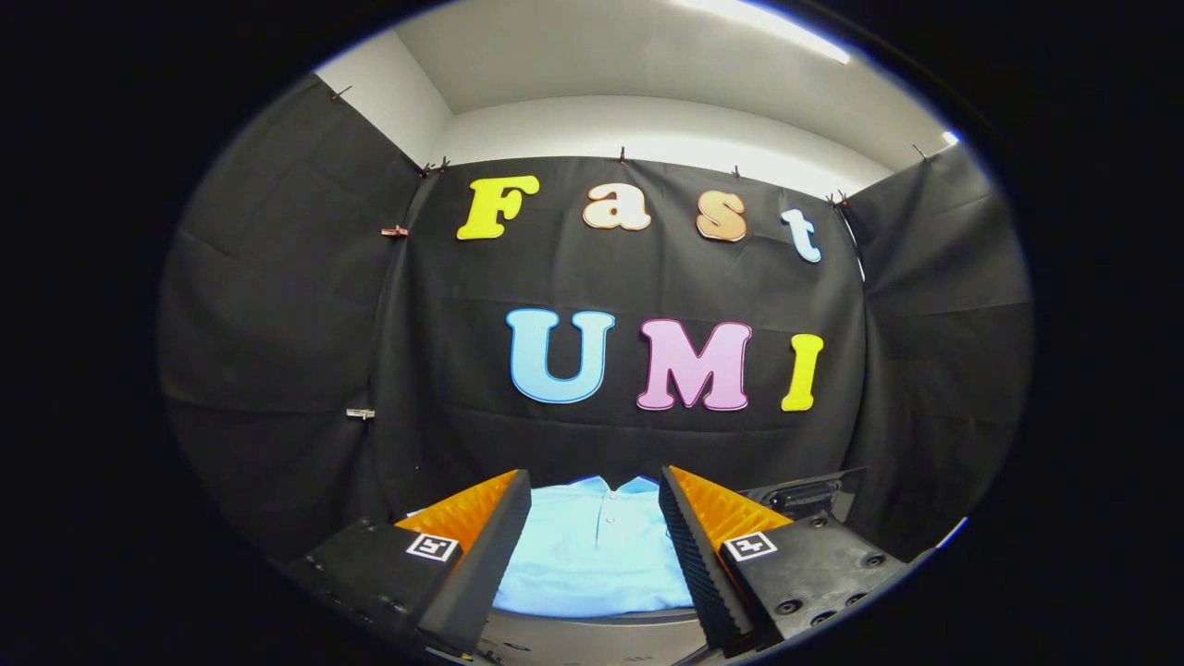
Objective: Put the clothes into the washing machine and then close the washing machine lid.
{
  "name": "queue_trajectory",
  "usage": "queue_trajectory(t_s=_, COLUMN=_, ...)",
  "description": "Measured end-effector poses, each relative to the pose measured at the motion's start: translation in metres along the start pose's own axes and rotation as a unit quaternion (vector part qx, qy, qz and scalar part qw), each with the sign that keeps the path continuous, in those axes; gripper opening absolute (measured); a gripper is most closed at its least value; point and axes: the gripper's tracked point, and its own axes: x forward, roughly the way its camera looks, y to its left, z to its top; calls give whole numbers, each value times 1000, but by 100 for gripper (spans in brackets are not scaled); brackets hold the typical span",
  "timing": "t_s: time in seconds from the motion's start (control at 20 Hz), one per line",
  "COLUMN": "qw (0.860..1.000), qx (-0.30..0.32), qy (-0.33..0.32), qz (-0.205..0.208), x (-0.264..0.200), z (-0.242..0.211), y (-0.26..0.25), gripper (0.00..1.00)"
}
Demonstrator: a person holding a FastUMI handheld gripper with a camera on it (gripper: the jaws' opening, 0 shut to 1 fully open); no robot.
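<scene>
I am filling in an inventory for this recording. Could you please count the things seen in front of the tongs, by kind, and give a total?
Light blue shirts, lying flat beyond the open tongs and seen through the gap between their fingers: 1
Dark machine parts behind the right finger, too little seen to identify: 1
Total: 2

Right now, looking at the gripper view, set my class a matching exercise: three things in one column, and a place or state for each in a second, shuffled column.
Things:
1. shirt
2. fingers
3. dark machine part

Places or states:
A. spread apart, touching nothing
B. beyond the right finger, by the booth's wall
C. lying flat, collar away from the camera, seen between the fingers

Pairs: 1-C, 2-A, 3-B. The gripper is open above the light blue shirt.
</scene>
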Motion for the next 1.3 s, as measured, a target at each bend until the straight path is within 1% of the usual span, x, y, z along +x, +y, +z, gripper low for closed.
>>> queue_trajectory(t_s=0.35, qw=1000, qx=1, qy=16, qz=-2, x=1, z=-14, y=1, gripper=88)
queue_trajectory(t_s=0.75, qw=1000, qx=1, qy=14, qz=-6, x=12, z=-12, y=3, gripper=88)
queue_trajectory(t_s=1.0, qw=999, qx=3, qy=37, qz=-4, x=40, z=-20, y=3, gripper=88)
queue_trajectory(t_s=1.15, qw=999, qx=10, qy=43, qz=-5, x=64, z=-18, y=1, gripper=88)
queue_trajectory(t_s=1.3, qw=997, qx=24, qy=73, qz=-4, x=93, z=-30, y=-1, gripper=88)
